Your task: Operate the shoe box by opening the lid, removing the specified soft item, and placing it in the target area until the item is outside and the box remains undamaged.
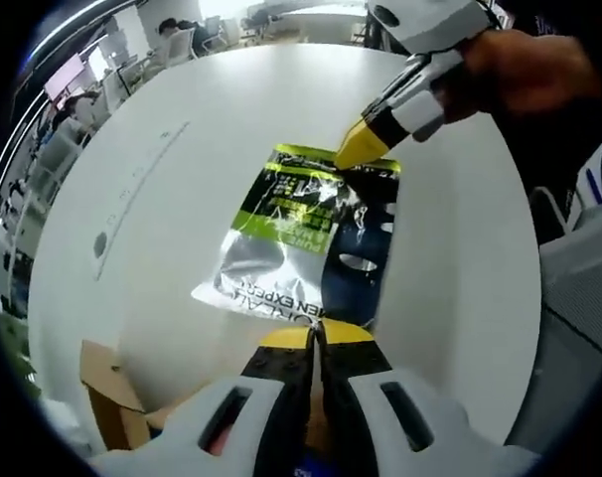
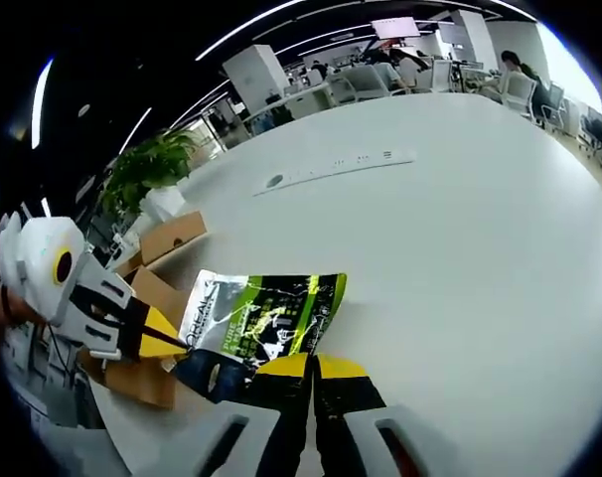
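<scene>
A soft foil pouch (image 1: pixel 291 248), silver, green and dark blue with print, is stretched between both grippers over the white table. My left gripper (image 1: pixel 316 338) is shut on its near edge. My right gripper (image 1: pixel 361 149) comes in from the upper right and pinches the far green edge. In the right gripper view the pouch (image 2: pixel 261 318) lies just ahead of the right gripper (image 2: pixel 316 368), which is shut on its edge, while the left gripper (image 2: pixel 167 343) grips the pouch's left end. The brown cardboard shoe box (image 2: pixel 147 383) stands open beside it, also at the lower left as the box (image 1: pixel 107 397).
The round white table (image 2: pixel 460 229) has a long cable slot (image 2: pixel 336 164) set in its top. A potted plant (image 2: pixel 152 169) stands behind the box's flap (image 2: pixel 172 237). A person's hand (image 1: pixel 539 70) holds the right gripper. Office chairs and seated people are far behind.
</scene>
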The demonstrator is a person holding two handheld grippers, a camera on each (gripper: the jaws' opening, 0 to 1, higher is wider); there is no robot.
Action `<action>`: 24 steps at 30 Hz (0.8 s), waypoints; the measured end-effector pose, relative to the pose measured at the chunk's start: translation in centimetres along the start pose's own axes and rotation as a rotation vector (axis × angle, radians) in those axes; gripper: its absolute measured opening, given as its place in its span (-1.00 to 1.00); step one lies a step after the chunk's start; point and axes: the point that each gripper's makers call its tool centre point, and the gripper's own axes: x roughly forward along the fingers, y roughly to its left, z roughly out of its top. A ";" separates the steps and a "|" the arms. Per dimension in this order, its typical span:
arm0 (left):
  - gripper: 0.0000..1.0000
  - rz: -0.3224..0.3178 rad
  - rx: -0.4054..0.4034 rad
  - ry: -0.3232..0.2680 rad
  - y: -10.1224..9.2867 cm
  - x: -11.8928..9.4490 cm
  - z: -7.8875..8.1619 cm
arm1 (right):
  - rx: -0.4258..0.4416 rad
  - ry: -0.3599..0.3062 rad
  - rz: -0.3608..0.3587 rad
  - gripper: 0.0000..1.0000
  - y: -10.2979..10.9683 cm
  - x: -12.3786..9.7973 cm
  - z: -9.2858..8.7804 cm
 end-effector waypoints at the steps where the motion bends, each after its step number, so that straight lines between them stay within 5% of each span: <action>1: -0.98 0.000 0.007 0.003 0.0 0.0 0.0 | 0.000 0.002 0.001 -1.00 0.0 0.0 -0.1; 8: -0.98 -0.010 0.076 0.059 -0.1 0.9 -0.5 | 0.004 0.015 0.003 -1.00 0.2 0.5 -0.8; 24: -0.98 -0.023 0.035 0.178 -0.4 1.7 -1.8 | 0.085 0.004 0.003 -1.00 0.2 1.1 -1.8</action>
